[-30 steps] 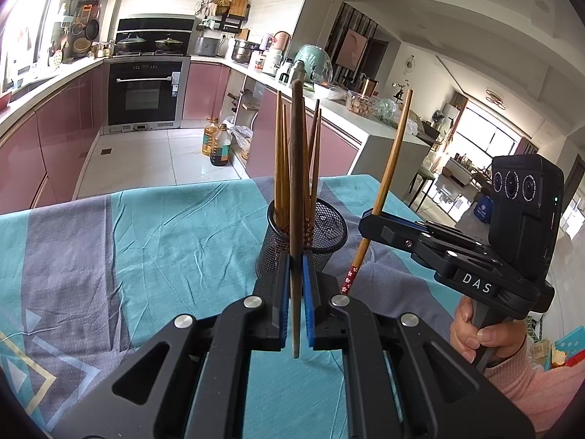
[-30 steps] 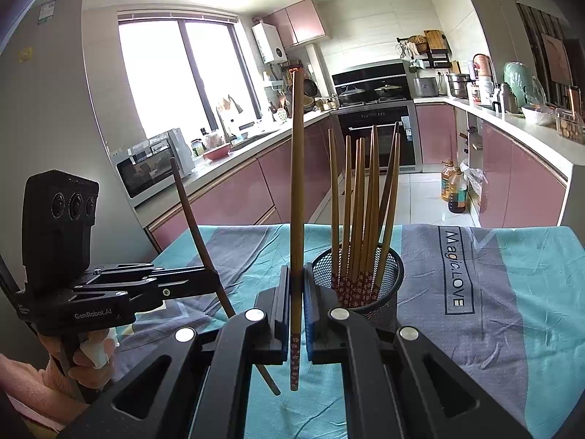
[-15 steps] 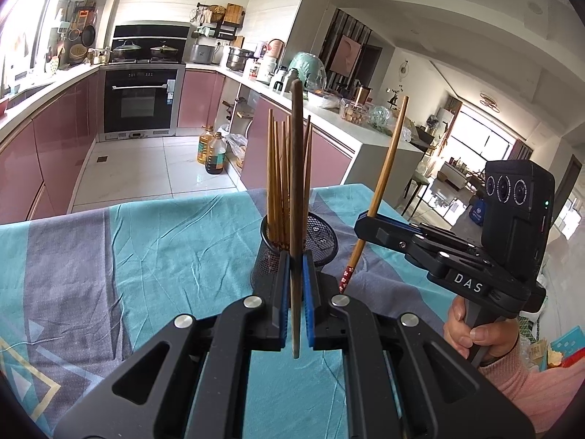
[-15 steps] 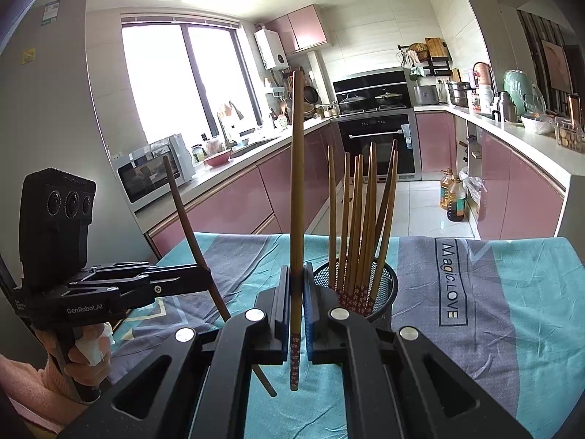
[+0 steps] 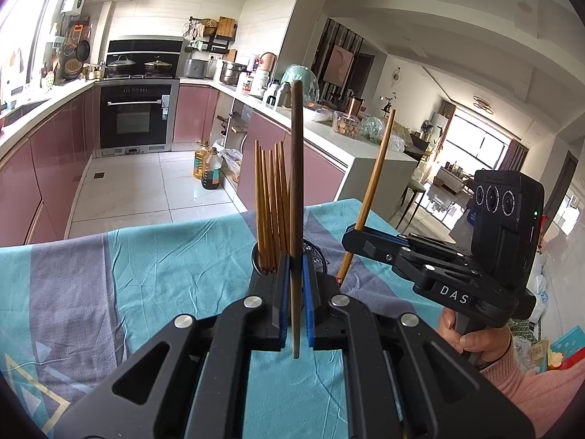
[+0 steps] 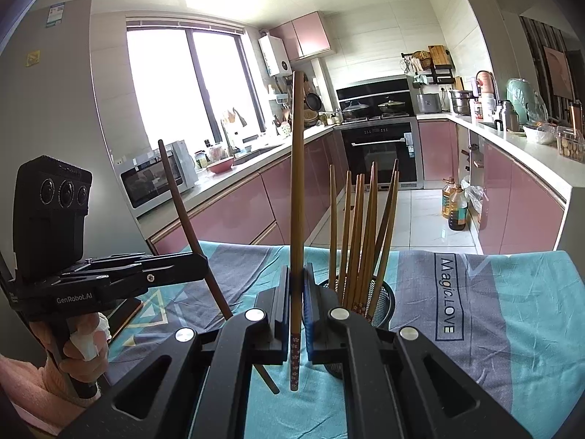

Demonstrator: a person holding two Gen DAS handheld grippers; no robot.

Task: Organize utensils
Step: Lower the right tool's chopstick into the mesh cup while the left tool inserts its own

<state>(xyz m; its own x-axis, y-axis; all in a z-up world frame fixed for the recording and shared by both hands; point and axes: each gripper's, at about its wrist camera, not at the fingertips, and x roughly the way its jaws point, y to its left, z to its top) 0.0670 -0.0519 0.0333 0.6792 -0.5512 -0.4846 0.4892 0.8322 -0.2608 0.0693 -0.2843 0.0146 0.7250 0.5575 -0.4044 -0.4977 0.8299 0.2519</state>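
both grippers up over the table, each clamped on a single chopstick held roughly upright. landmark for everything below: the black mesh holder (image 6: 380,303) standing on the teal and grey cloth (image 6: 530,329).

left gripper (image 5: 296,292): jaws closed tight on the dark chopstick (image 5: 297,183), gripped low on its length so only a short end pokes out beneath the pads and most of the stick stands above. its lower tip hangs free of the cloth, on the near side of the holder as the left wrist view has it.

right gripper (image 6: 298,303): jaws clenched on the lighter chopstick with the patterned tip (image 6: 298,201), patterned end down, just beside the holder and not over its mouth. its tip is also clear of the cloth.

done so far, judging by the layout: a bundle of chopsticks (image 6: 365,226) already stands in the holder, fanned and leaning on the rim, patterned ends down where they show.

left to do: the two held sticks are both outside the holder; each needs lifting over the rim and dropping in among the bundle. no loose utensils show on the cloth in either view, though the gripper bodies hide the near part of it, so i can't rule out more. my read: task is late, with these two as the last pieces visible.
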